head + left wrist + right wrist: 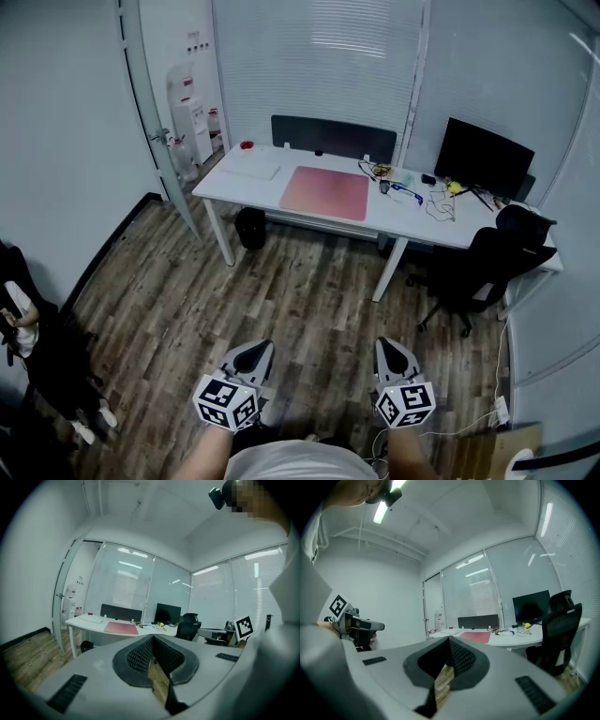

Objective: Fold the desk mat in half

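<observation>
The left gripper (253, 352) is held low at 7 o'clock in the head view, over the wood floor and well apart from the desk (412, 223). In its own view its jaws meet at the tips with nothing between them.

The desk mat (325, 192) lies flat and unfolded at 12 o'clock, on the near half of the desk. A white flat item (248, 170) sits at its 10 o'clock, and loose cables and small things (405, 192) are just beside its 3 o'clock edge.

The mat looks thin, light and limp, so it will probably bend rather than crease. Its smooth pink face may slide on the white top. A likely hold is the two corners of the 9 o'clock short edge, one in each gripper, nipped close to the rim. That edge can then be carried over to 3 o'clock, clear of the cables.

The right gripper (392, 349) hangs at 5 o'clock, its jaws likewise pressed together and empty.
</observation>
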### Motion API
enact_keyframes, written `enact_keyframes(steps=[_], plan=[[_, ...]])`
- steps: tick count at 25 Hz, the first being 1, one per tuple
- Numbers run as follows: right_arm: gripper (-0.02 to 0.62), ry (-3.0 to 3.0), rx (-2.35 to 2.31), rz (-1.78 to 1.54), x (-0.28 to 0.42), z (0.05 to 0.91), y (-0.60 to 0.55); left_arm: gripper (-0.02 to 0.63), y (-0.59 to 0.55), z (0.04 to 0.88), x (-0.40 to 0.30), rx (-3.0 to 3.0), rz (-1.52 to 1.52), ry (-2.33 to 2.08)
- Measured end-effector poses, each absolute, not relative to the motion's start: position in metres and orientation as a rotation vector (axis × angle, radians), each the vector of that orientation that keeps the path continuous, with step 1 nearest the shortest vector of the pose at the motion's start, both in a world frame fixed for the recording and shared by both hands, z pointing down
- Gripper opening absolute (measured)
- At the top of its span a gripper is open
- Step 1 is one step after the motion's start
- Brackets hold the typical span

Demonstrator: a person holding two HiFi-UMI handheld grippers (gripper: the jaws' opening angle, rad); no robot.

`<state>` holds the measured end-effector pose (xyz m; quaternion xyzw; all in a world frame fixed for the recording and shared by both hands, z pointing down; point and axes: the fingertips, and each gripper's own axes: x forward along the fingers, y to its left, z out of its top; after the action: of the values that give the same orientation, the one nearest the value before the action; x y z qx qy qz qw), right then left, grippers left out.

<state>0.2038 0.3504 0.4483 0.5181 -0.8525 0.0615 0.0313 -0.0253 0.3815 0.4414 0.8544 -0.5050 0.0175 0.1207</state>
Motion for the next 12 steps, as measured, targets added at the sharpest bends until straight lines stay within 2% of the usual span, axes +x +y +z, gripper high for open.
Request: enact_keyframes(steps=[12], plan=[[0.052,-2.611,1.708,0.261,0.228,0.454,0.314,0.011,0.343,0.450,-0.005,2.518,0.135,-1.399]])
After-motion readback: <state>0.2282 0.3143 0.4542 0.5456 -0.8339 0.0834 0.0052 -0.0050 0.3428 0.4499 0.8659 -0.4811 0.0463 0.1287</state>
